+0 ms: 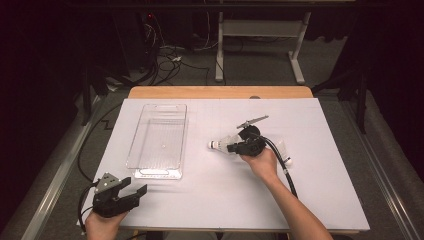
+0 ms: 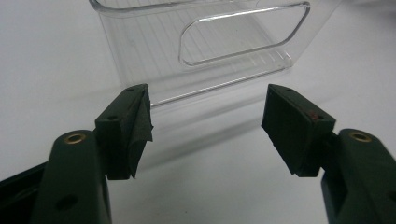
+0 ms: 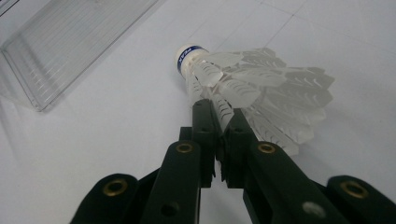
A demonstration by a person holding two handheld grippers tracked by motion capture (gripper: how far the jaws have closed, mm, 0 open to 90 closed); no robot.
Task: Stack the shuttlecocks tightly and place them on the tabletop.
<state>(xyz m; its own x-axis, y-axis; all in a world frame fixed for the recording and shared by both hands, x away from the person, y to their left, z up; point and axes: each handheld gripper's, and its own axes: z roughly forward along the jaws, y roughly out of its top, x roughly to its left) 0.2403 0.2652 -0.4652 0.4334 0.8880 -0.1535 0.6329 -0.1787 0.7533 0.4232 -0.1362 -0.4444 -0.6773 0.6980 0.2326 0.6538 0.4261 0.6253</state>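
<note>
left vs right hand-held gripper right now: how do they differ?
The left hand-held gripper has its jaws wide apart with nothing between them; the right hand-held gripper is pinched on the feathers of a shuttlecock. The left sits at the table's near left corner, facing the clear bin; the right is mid-table, right of the bin. Both are black with two jaws.

From my feed, a white sheet (image 1: 320,200) covers the wooden table (image 1: 220,92), whose far edge peeks out beyond it. Past that I see grey carpet (image 1: 260,70), a tangle of cables (image 1: 170,57) on the floor at left, and the white legs of a second desk (image 1: 260,30). Both sides fall away into darkness; light falls on the tabletop.
</note>
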